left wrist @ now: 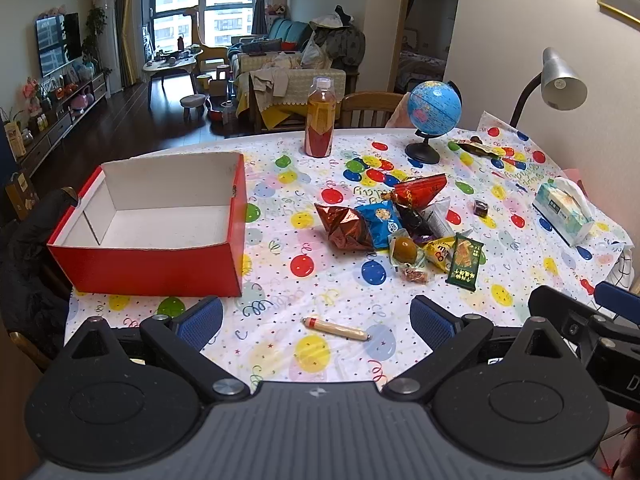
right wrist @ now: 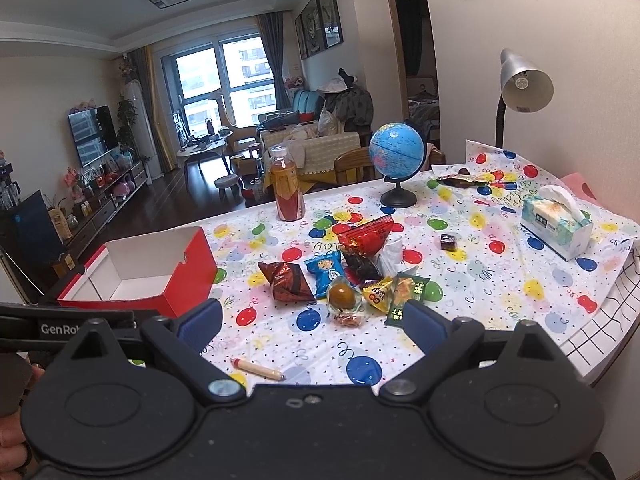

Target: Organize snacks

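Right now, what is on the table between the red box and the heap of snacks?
Nothing: only bare balloon-print tablecloth separates the red box from the snack heap, shown in both wrist views.

The left gripper [left wrist: 316,318] hangs over the desk's [left wrist: 280,184] near edge, jaws spread wide with nothing between them; a thin sausage stick [left wrist: 335,329] lies on the balloon-print cloth just ahead. An empty red box [left wrist: 160,268] sits toward the left edge, a heap of snack packets [left wrist: 400,224] mid-desk, a juice bottle [left wrist: 319,118] and globe [left wrist: 434,110] along the far edge
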Motion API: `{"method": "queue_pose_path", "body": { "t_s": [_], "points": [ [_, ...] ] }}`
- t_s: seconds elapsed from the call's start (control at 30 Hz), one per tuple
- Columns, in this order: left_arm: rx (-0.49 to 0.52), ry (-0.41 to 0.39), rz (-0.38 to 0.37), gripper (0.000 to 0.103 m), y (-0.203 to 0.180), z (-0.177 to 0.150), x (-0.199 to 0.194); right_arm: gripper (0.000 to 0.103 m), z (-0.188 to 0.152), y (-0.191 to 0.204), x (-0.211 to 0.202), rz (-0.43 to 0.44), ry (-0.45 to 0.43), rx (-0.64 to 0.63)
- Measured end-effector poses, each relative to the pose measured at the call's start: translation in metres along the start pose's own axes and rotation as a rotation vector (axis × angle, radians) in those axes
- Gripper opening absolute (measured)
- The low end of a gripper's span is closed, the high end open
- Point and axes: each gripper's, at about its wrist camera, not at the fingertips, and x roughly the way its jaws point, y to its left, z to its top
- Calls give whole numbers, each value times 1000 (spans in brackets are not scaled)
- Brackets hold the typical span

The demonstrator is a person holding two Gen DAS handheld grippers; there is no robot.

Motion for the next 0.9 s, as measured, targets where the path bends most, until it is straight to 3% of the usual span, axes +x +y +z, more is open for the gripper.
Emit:
{"method": "queue_pose_path", "body": {
  "t_s": [0.5, 0.77, 0.9],
  "points": [
    [-40, 41, 41, 101, -18, 14, 40, 96, 20, -32, 42, 54, 49, -27],
    [-159, 178, 102, 101, -5, 11, 91, 84, 16, -74, 96, -2, 159, 35],
    [-231, 260, 123, 101, 4, 6, 121, 83, 14, -92, 126, -44, 183, 28]
  ]
}}
